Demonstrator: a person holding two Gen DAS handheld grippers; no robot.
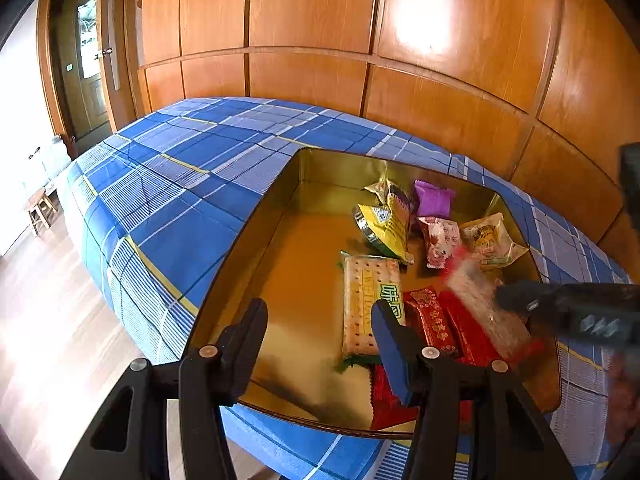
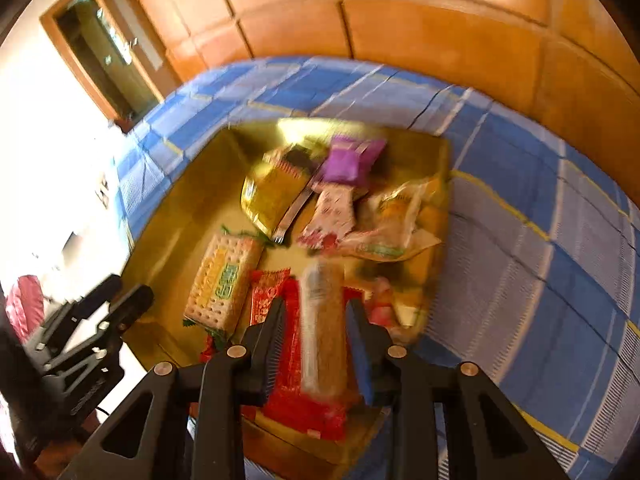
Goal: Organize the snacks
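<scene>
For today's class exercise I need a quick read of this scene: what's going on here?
A person is sorting wrapped snacks into a gold tin set on a blue plaid bedspread. The right tongs hang over the tin with a long clear-wrapped snack bar between the fingers; blur hides whether they grip it. The left tongs hover open and empty above the tin's near edge, beside a cracker packet.

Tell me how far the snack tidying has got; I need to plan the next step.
Done: the gold metal tin on the blue checked bedcover already holds a cracker pack, yellow packet, purple sachet and red wrappers. In hand: the right gripper has a clear-wrapped tan snack bar between its jaws, over the tin. Left: I see no loose snacks on the bedcover. The left gripper is open and empty.
</scene>
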